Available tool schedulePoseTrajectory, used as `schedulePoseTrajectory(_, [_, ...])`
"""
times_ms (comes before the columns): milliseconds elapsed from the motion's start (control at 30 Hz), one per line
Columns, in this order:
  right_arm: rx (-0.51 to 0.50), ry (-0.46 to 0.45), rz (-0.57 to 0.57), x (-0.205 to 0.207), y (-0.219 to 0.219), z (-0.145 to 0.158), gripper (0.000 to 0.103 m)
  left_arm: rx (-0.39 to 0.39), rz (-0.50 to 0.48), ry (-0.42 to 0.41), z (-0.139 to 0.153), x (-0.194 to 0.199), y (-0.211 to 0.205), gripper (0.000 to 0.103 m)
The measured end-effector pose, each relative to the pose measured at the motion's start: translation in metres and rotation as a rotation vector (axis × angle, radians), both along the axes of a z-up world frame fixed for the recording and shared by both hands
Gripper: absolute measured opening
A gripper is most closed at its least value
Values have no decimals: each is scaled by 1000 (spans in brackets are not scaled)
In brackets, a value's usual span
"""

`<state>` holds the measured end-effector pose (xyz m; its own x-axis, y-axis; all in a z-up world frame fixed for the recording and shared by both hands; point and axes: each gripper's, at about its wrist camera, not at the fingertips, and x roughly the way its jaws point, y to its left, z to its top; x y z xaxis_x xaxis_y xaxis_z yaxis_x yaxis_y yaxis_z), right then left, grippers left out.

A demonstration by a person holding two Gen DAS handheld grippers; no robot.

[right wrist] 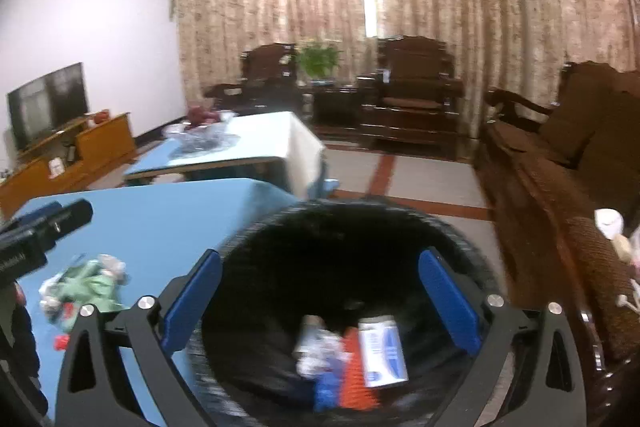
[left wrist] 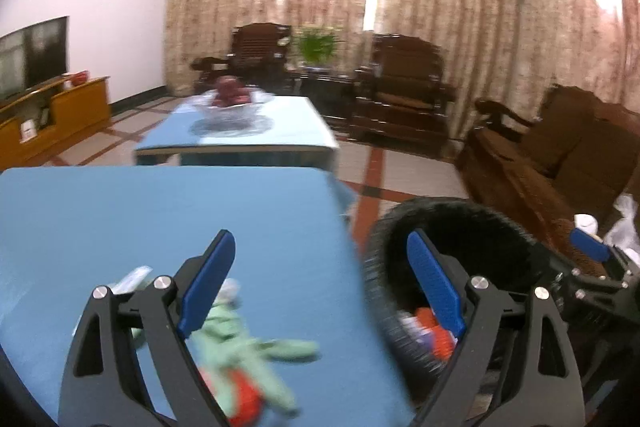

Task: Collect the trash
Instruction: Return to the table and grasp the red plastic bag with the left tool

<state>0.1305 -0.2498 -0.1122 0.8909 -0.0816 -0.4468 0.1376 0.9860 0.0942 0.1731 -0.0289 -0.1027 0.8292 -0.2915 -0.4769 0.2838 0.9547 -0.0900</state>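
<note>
Two blue benches stand in line; the near bench (right wrist: pixel 160 219) carries a heap of trash (right wrist: pixel 86 287) at its near left, pale green wrappers with red bits, too crumpled and blurred to give any long axis; the left tool (left wrist: pixel 320 291) hangs spread and empty over the bench's right edge, one finger (left wrist: pixel 208 283) above the heap; right of the bench, just beside it, a black bin (right wrist: pixel 360 227) stands upright, mouth up, holding a white carton (right wrist: pixel 382 351) and orange and blue scraps; the right tool (right wrist: pixel 320 303) hangs spread and empty above its mouth; a brown sofa (right wrist: pixel 560 155) flanks the right.
</note>
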Motion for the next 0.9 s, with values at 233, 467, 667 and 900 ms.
schedulePoseTrajectory(233, [1,-9,136,6,66,0,97,45,122,23,-7,-17,75,85])
schedulePoseTrajectory(467, [1,-11,219,1,102,-9,96,72,162,67,-27,-35,112,85])
schedulePoseTrajectory(667, [-2,28,235,-1,110,-25,90,84,146,127,-52,-40,113,85])
schedulePoseTrajectory(900, [-6,42,224,-5,108,-34,87,105,113,187,-83,-40,96,85])
